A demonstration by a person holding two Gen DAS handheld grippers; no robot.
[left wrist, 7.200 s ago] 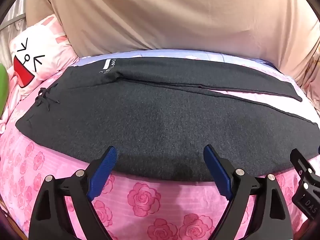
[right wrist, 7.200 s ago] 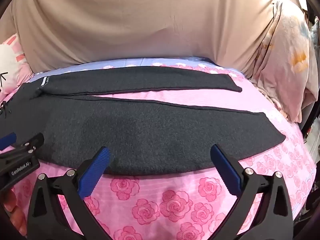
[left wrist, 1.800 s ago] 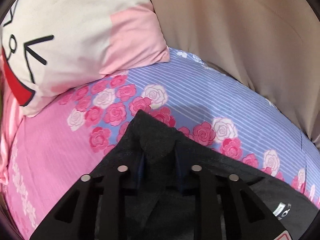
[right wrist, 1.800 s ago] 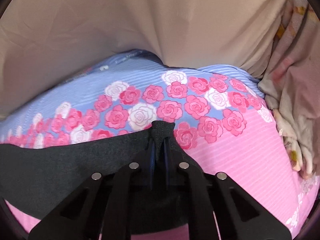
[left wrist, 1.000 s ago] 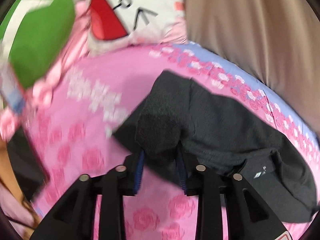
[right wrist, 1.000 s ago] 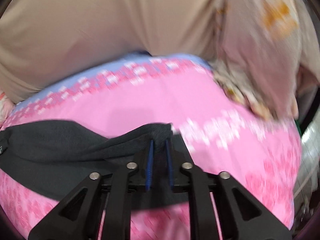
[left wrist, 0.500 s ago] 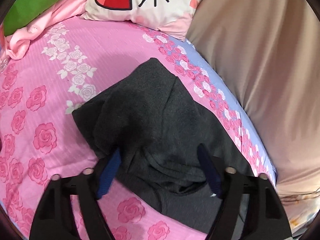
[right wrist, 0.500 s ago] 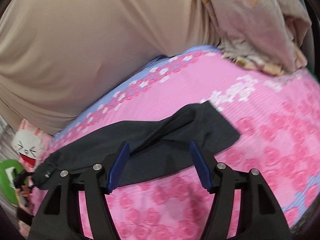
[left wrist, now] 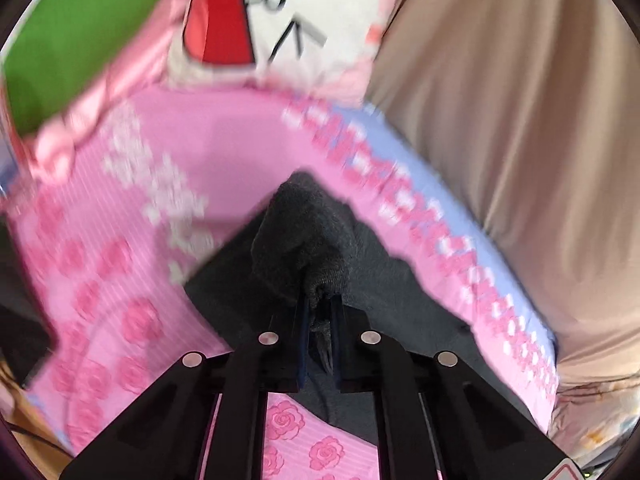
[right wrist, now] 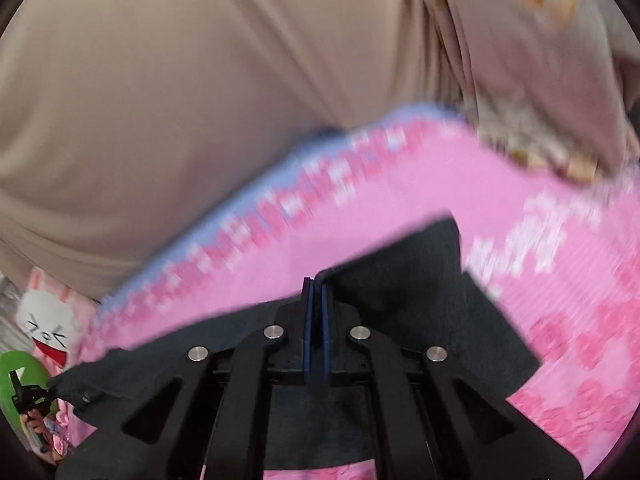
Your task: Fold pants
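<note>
**Both Grippers Closed Again on the Pants**

Since half a second ago, when both sets of jaws stood spread, the left gripper [left wrist: 318,312] has been pressed onto a bunched waist corner of the pants [left wrist: 296,236], and the right gripper [right wrist: 316,304] onto a thin edge near the leg end. The pants lie on the pink bedsheet [left wrist: 120,240], below the cartoon pillow [left wrist: 288,20]. The fabric is judged soft, limp and light; corners are best held. Both grippers are angled low along the cloth.
</note>
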